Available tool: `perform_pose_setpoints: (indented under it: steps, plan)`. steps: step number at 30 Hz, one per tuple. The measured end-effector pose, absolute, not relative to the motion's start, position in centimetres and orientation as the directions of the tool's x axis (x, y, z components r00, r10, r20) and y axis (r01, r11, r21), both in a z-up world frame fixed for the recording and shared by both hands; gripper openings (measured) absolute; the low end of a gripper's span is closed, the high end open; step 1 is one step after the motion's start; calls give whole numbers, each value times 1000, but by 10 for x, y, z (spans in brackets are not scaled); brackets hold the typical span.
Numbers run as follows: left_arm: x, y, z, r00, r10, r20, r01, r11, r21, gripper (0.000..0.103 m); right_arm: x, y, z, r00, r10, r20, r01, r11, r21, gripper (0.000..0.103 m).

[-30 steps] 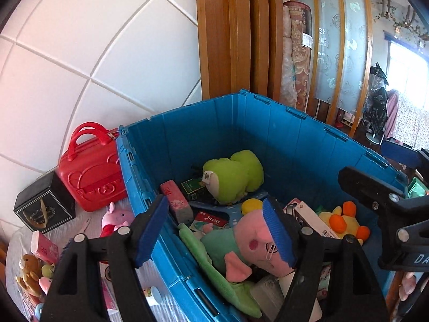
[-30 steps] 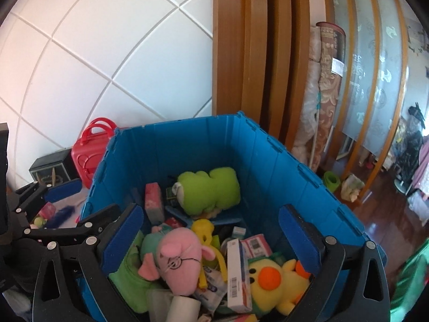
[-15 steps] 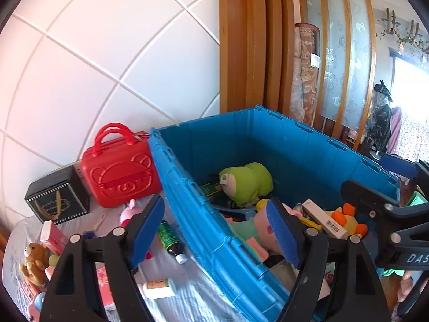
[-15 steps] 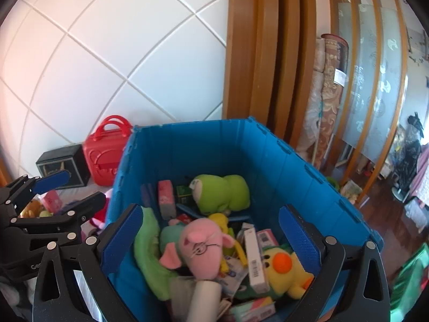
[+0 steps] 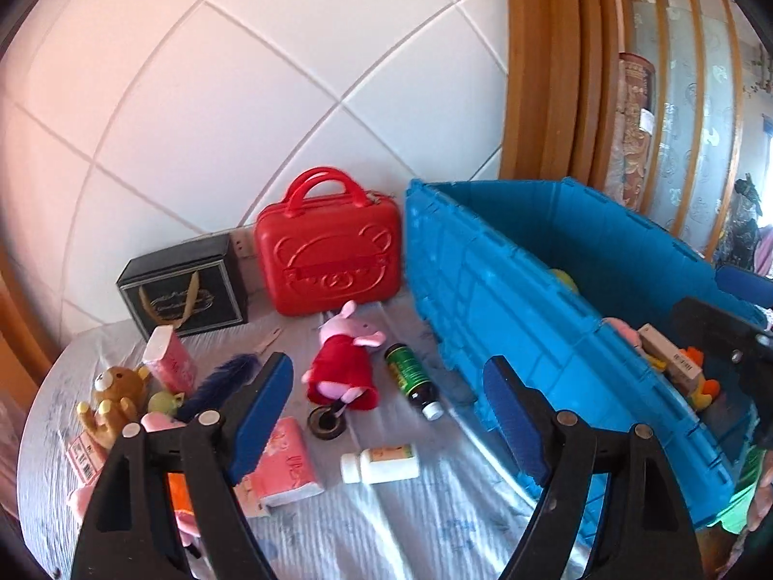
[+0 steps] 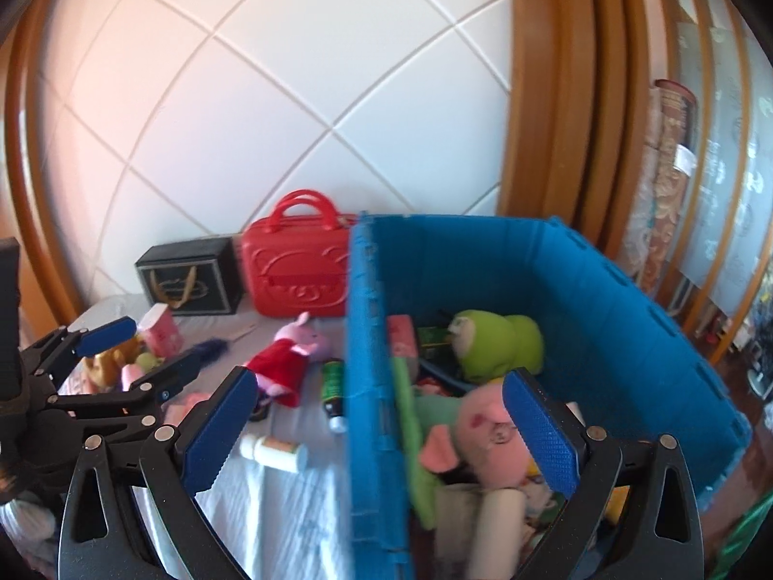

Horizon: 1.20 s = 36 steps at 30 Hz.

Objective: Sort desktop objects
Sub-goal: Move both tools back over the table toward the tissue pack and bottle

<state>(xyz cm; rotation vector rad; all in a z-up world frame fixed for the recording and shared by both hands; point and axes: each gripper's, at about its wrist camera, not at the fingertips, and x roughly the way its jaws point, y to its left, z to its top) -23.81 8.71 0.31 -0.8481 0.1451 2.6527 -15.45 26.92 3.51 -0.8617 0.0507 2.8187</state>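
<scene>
The blue crate (image 6: 604, 299) already holds a green plush (image 6: 497, 343), a pink pig plush (image 6: 483, 430) and boxes. Left of the crate, on the surface (image 5: 386, 522), a Peppa Pig doll (image 5: 345, 362), dark bottle (image 5: 413, 379), white bottle (image 5: 381, 468) and tissue packs wait. Both the left tool (image 5: 389, 415) and right tool (image 6: 381, 427) are spread wide, holding nothing.

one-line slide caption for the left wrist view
Open left gripper above pink pig plush in red dress, beside blue plastic crate.
</scene>
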Motion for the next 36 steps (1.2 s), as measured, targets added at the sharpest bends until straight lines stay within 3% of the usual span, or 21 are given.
perform_pose_setpoints:
  steps: [8,13,25,36]
  plan:
    - [-260,0,-57,-710,129,-692,-173,-985,-5,81,-195,210,-6,-792,20,-610,-28,-1000,3,103]
    - [-269,-30,-104,-644,87,-760,-115,-993,-17,81,-225,184,-54,-727,-40,-685,32,-999,25,103]
    - [-319,-24,-193,-476,132,-870,-115,-990,-87,81,-284,179,-181,-510,-50,-859,34,-999,38,103]
    - [-378,11,-254,-354,132,-926,-170,-983,-75,81,-322,196,-245,-381,-1,-925,8,-1000,-2,103]
